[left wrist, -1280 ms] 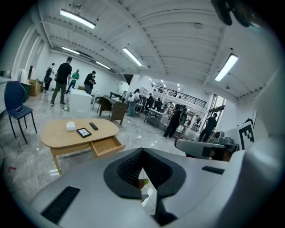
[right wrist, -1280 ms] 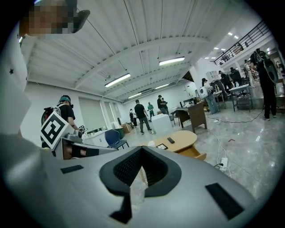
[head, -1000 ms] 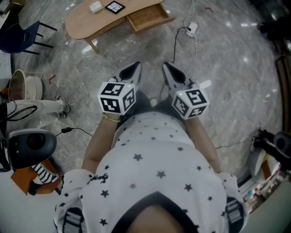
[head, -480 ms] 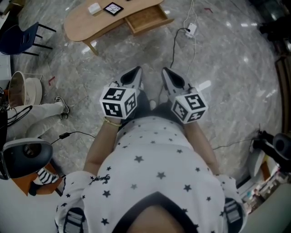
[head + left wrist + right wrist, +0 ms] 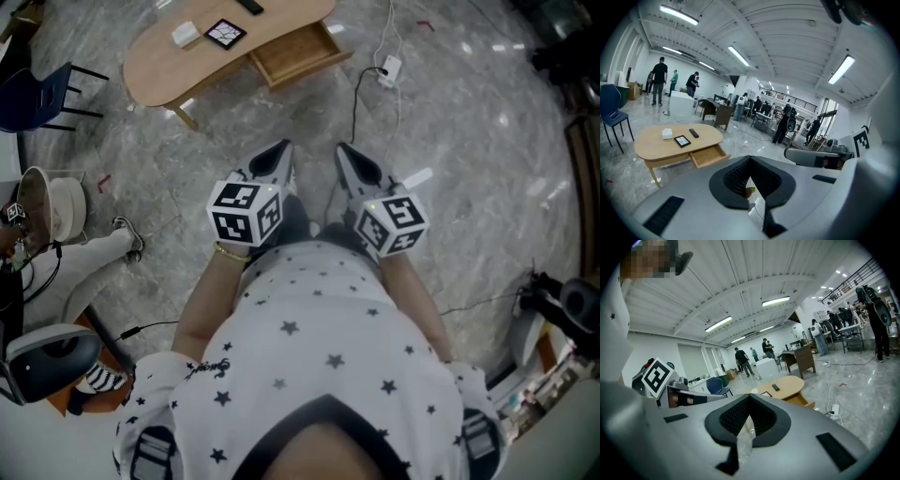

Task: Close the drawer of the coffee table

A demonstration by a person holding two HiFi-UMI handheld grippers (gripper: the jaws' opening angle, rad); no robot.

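The oval wooden coffee table stands on the marble floor at the top of the head view. Its drawer is pulled out toward me and looks empty. My left gripper and right gripper are held side by side in front of my body, both shut with nothing in them, well short of the table. The left gripper view shows the table and the open drawer beyond the shut left gripper. In the right gripper view the drawer lies past the shut right gripper.
A white box, a black tile and a remote lie on the table. A blue chair stands to its left. A power strip with cables lies right of the drawer. Several people stand far off.
The table and drawer have shifted lower and leftward in the head view as I moved toward them. Both grippers stayed shut and side by side.
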